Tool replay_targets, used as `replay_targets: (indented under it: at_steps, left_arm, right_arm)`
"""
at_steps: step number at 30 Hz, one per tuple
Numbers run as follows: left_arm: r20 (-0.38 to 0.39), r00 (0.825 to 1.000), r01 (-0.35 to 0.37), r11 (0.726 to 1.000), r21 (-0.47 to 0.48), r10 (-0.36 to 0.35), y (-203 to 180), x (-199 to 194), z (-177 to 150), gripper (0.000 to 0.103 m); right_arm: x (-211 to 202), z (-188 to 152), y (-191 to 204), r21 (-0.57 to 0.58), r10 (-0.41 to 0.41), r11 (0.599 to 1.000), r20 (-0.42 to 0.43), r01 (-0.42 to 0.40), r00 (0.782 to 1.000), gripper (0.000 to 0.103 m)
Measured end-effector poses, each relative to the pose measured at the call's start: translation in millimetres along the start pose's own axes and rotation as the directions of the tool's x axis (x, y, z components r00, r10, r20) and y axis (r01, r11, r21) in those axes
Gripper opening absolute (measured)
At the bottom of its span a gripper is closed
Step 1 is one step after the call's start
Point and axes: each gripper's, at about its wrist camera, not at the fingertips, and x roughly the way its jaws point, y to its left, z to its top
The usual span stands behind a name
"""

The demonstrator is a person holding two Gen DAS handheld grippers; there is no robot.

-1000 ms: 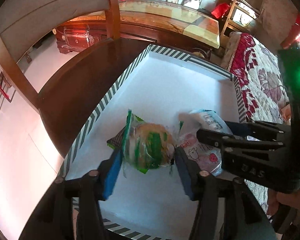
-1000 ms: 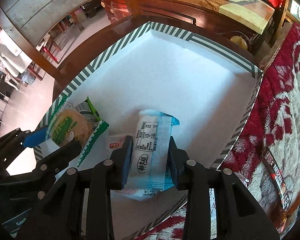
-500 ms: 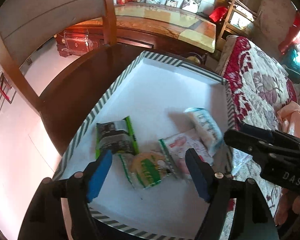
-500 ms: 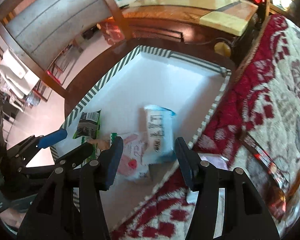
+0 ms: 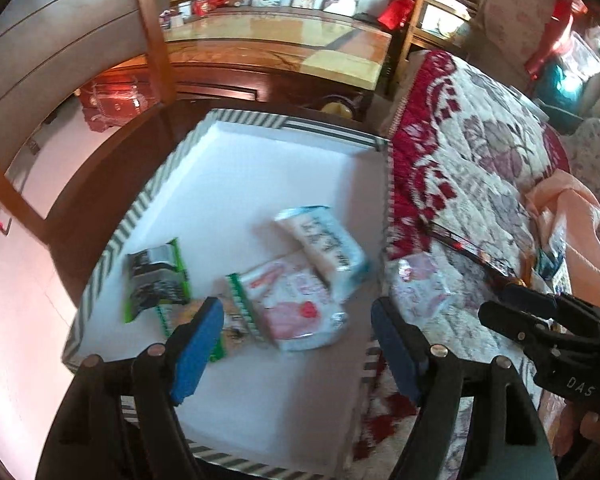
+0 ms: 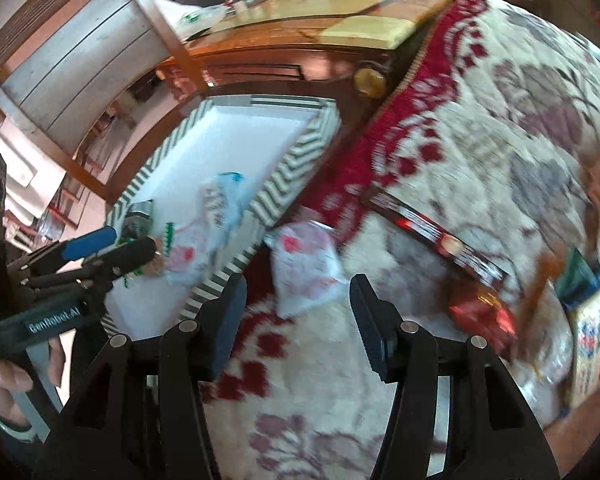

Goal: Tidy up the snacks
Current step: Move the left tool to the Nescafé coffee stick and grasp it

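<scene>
A white box with a green-striped rim (image 5: 140, 216) holds several snack packets: a green-and-black one (image 5: 156, 276), an orange-and-green one (image 5: 228, 330), a pink-and-white one (image 5: 296, 304) and a blue-and-white one (image 5: 328, 244). My left gripper (image 5: 296, 344) hovers open over the box's near end, with nothing between its fingers. My right gripper (image 6: 298, 320) is open above the quilt, just short of another pink-and-white packet (image 6: 306, 268) that lies beside the box (image 6: 292, 168). The left gripper (image 6: 134, 242) also shows at the left of the right wrist view.
A red-and-cream flowered quilt (image 6: 480, 120) lies to the right of the box, with a long dark snack bar (image 6: 432, 236), a red packet (image 6: 480, 312) and more packets at its far right. The box rests on a dark round wooden table (image 5: 112, 168). Behind stand a wooden post and a glossy sideboard.
The left gripper let go of the orange-and-green packet and the right let go of the blue-and-white one. Both opened and pulled back; the right swung over the quilt.
</scene>
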Motion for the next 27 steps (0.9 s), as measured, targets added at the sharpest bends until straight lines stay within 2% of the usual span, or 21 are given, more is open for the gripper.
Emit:
replay_targets:
  at_steps: [6,12,19,24,27]
  left_arm:
    - [-0.024,0.999,0.028,0.998,0.054,-0.027,-33.3,6.1,2.6,0.082]
    - [-0.071,0.995,0.077,0.995,0.065,-0.072,-67.1,17.9,9.3,0.082]
    - [-0.077,0.996,0.059,0.986,0.159,-0.047,-110.5,33.9,24.9,0.082]
    - [-0.070,0.998,0.020,0.955,0.297,0.001,-135.9,48.2,35.3,0.082]
    - [-0.084,0.996,0.041,0.926,0.375,-0.010,-148.4,58.4,39.1,0.082]
  right_arm:
    - [-11.3,-13.7,-28.8,0.058,-0.017,0.998,0.003,0.016,1.000,0.054]
    - [-22.7,-25.3,-53.3,0.093,-0.041,0.995,0.006,0.041,0.999,0.054]
    - [-40.1,-38.7,-85.1,0.149,-0.053,0.988,0.014,0.051,0.998,0.054]
    - [-48.5,-47.0,-103.4,0.186,-0.053,0.981,0.021,0.048,0.998,0.054]
    - [-48.6,-50.9,-111.5,0.205,-0.046,0.978,0.020,0.041,0.999,0.054]
